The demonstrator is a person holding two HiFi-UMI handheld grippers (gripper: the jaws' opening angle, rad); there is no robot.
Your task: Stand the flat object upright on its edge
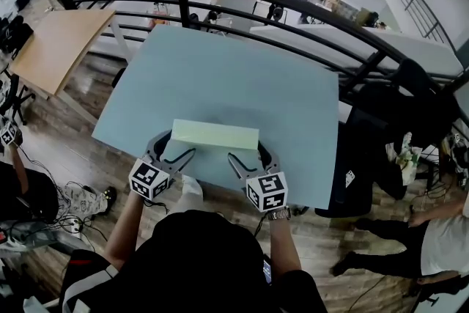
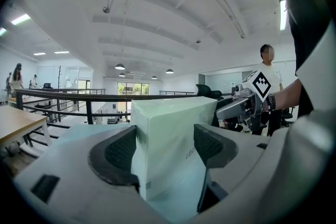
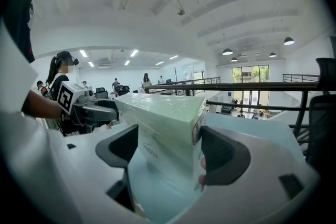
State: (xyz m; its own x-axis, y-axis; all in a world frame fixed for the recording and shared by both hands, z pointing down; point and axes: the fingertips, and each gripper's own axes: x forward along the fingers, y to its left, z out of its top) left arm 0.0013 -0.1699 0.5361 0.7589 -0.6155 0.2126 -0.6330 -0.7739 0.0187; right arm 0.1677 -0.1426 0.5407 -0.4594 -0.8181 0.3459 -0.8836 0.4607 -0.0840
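Progress looks close to complete from where I sit. The pale green flat rectangular box (image 1: 216, 134) is up on one long narrow edge on the light blue table top (image 1: 220, 70), close to the table's near edge and roughly parallel to it. In the head view I see its slim top face with the broad face below it. In both gripper views it rises tall and thin above the table surface.

I cannot tell whether its bottom edge bears fully on the table or is held just clear of it.

The left gripper (image 2: 165, 147) is at the box's left end, over the table's near edge. Its jaws are spread wide and the box fills the gap between the dark pads (image 2: 118, 152), so I judge it is clamped on that end. The right gripper (image 3: 170, 152) mirrors it at the other end, with the box wedged between its pads too. I cannot confirm firm contact on the outer pad.

By my reading, the tipping-up is done. What is left is to settle the edge square on the table, ease both pairs of jaws apart without nudging the box, and see that it balances alone. A face this tall on so narrow a base could topple easily.
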